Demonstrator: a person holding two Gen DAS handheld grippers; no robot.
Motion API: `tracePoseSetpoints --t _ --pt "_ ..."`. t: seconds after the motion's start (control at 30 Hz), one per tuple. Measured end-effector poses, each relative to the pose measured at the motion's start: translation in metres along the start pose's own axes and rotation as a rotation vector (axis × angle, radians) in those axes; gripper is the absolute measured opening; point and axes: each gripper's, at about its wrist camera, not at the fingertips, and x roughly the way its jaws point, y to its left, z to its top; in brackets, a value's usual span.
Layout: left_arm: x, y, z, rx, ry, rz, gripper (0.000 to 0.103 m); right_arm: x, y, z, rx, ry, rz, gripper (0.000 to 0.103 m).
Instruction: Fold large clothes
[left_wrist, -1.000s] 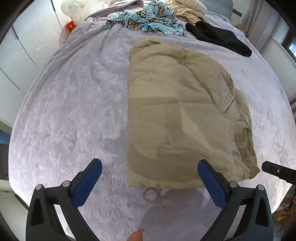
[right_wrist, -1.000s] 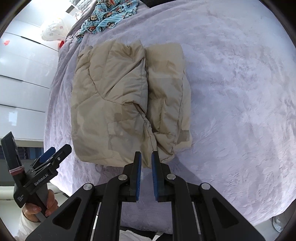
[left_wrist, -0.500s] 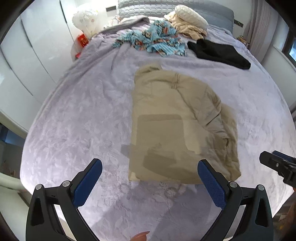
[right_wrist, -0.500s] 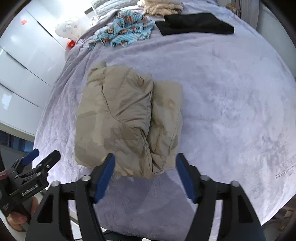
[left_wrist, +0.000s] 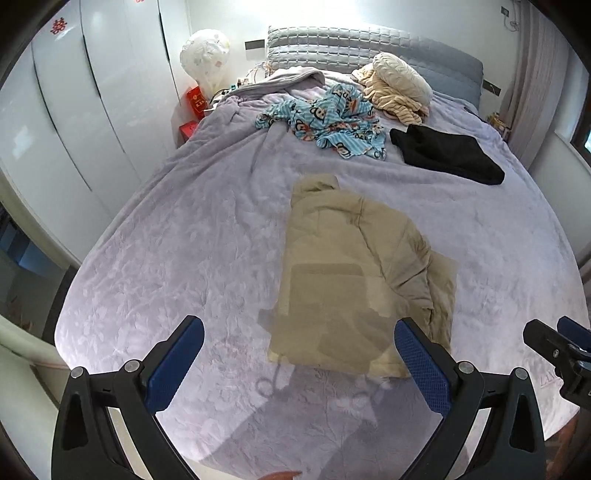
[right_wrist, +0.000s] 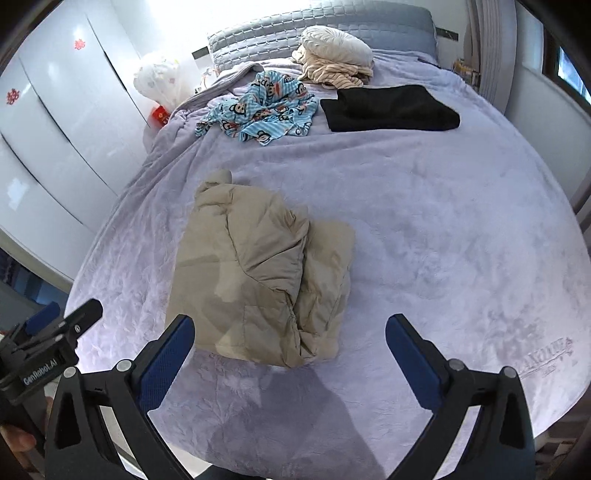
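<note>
"GenRobot.AI" in white letters on the black body of the left gripper (right_wrist: 55, 332), at lower left of the right wrist view. Woven lettering on the lilac bed cover (right_wrist: 546, 352), lower right of that view, seen upside down and not readable for certain. Red paper-cut signs on the white wardrobe doors (right_wrist: 79, 44), upper left, too small to read.
</note>
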Motion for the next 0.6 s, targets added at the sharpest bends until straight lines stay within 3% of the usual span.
tracePoseSetpoints --t 0.17,0.6 --pt "-0.012 0.014 0.013 0.021 -0.046 -0.001 0.103 -0.008 0.013 0.009 -0.007 -0.047 -0.025 0.103" --pt "-0.016 0.037 0.028 0.032 -0.045 -0.010 0.103 -0.016 0.049 0.021 0.026 -0.083 -0.070 0.103"
